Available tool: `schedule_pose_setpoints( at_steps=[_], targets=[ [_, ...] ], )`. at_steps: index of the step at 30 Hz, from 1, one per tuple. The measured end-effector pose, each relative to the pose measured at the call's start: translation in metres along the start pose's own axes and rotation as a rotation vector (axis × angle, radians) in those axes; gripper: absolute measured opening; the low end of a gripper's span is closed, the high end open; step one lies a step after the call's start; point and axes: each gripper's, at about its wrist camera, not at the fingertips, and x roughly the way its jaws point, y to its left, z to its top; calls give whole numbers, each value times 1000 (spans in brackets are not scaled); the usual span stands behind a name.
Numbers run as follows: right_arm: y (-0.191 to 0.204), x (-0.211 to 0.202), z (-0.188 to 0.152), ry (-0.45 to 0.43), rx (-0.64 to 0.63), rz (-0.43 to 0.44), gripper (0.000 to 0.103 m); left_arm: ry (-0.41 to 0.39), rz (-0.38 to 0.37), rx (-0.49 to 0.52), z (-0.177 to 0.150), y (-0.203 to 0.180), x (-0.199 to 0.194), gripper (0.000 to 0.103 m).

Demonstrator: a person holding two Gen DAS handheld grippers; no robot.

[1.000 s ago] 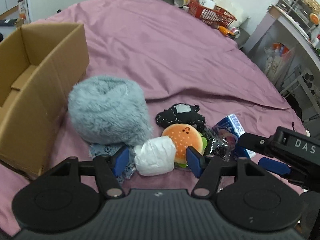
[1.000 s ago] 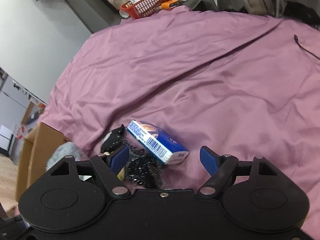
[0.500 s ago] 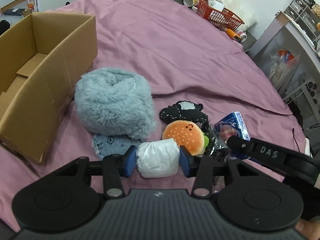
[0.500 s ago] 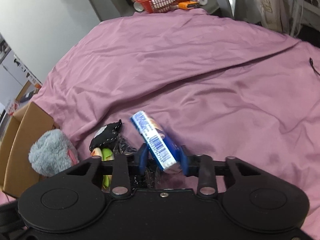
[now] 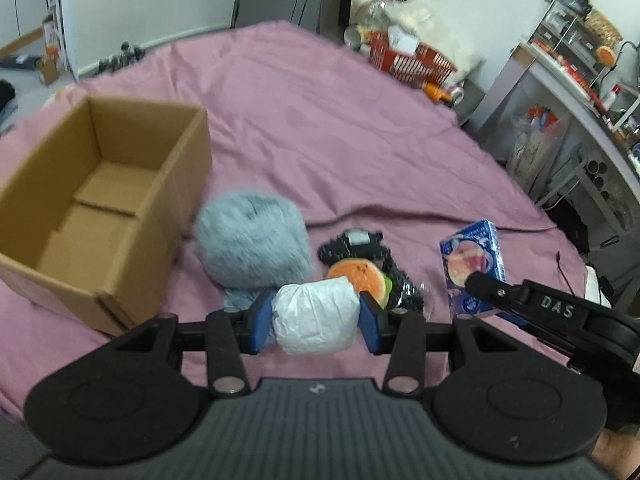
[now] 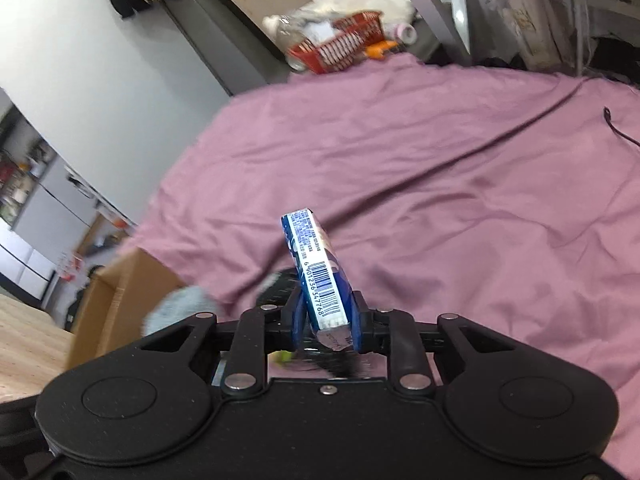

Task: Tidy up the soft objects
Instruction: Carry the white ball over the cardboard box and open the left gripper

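My left gripper (image 5: 316,322) is shut on a white soft bundle (image 5: 316,316) and holds it above the pink bedspread. Behind it lie a grey fluffy ball (image 5: 252,240), a burger plush (image 5: 358,276) and a black plush (image 5: 354,244). An open cardboard box (image 5: 96,204) stands at the left. My right gripper (image 6: 328,328) is shut on a blue tissue pack (image 6: 320,276) and holds it lifted and tilted upright; the pack also shows in the left wrist view (image 5: 472,268).
A red basket (image 5: 408,60) with bottles sits at the bed's far edge. Shelves and bags (image 5: 560,136) stand to the right of the bed. The box (image 6: 116,304) and fluffy ball (image 6: 176,308) show at the left of the right wrist view.
Both grippers closed, the left on the white bundle, the right on the tissue pack. Both have since lifted their objects off the bed.
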Motion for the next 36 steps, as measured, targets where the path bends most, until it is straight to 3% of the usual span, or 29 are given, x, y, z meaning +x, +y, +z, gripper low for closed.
schedule_pose_setpoints(
  at_steps=[8,16,24,36],
  targets=[
    [24,-31,-2,-69,-14,21,22,-100,16,14,15,24,-62,44],
    [80,-45,-6,-85,-101,83,22,-159,23,-5,27,54,-98,44],
    [123,-43,-18,-64,-113,89,22,-187,-8,-29,38,84,-111,44],
    [185,-21,-30,-38,-77,92,22,-189,-48,-68,64,138,-101,44]
  ],
)
